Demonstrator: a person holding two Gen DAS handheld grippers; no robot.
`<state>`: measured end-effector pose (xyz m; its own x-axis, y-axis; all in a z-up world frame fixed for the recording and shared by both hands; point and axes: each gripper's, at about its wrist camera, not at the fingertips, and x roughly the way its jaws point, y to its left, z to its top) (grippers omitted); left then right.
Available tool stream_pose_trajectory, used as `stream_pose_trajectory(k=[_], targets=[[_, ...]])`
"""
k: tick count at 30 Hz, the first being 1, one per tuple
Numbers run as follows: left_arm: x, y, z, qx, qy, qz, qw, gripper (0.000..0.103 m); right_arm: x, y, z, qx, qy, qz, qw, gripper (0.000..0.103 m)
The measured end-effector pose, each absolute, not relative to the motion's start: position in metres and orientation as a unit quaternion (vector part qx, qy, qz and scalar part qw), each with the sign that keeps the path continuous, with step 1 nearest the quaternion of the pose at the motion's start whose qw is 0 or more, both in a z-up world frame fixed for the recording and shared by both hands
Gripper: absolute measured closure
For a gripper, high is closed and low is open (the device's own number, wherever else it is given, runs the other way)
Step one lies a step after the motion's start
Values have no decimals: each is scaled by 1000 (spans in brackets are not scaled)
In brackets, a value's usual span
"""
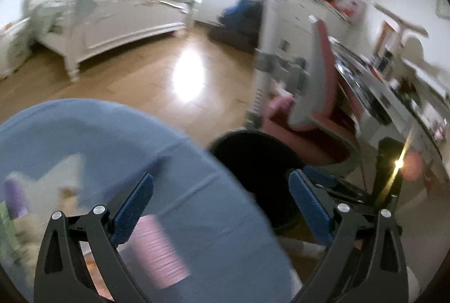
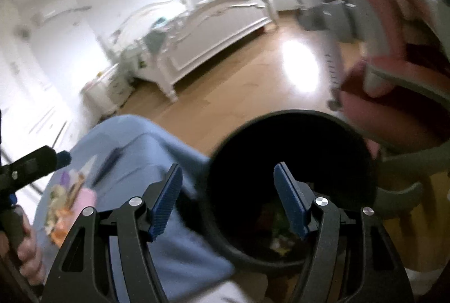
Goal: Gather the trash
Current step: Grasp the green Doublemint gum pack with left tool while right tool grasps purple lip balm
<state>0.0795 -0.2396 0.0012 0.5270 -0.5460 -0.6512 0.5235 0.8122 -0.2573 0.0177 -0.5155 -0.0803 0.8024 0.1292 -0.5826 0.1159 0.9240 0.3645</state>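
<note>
My left gripper point(image 1: 221, 178) stands open over the edge of a round table with a blue cloth point(image 1: 112, 128), and nothing is between its fingers. A ribbed pink cup point(image 1: 160, 249) lies on the cloth just below the left finger. White and purple wrappers point(image 1: 56, 179) lie blurred at the table's left. A black bin point(image 1: 253, 159) stands beside the table. In the right wrist view my right gripper point(image 2: 228, 168) is open and empty above the bin point(image 2: 295, 140), which has colourful trash point(image 2: 277, 230) at its bottom. The left gripper point(image 2: 60, 158) reaches over the trash pile point(image 2: 60, 207) and the pink cup point(image 2: 85, 200).
A pink and grey chair point(image 2: 393, 50) stands close to the right of the bin. A cluttered desk point(image 1: 393, 95) runs along the right. A white bed point(image 1: 112, 16) stands across the wooden floor point(image 1: 168, 72). A hand point(image 2: 28, 246) holds the left gripper's handle.
</note>
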Motion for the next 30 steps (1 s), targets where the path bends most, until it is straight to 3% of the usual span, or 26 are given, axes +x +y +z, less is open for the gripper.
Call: stream_pose_trajectory(k=[9, 13, 25, 30], targets=[[91, -77, -5, -90, 377, -133, 912, 6, 36, -402, -47, 128, 339, 121, 924, 30], [106, -47, -26, -85, 405, -92, 906, 9, 46, -348, -34, 95, 347, 168, 918, 30], [131, -28, -61, -46, 439, -92, 893, 54, 111, -226, 0, 0, 397, 249, 883, 50], [127, -8, -59, -44, 438, -102, 892, 70, 146, -183, -13, -31, 442, 268, 855, 50]])
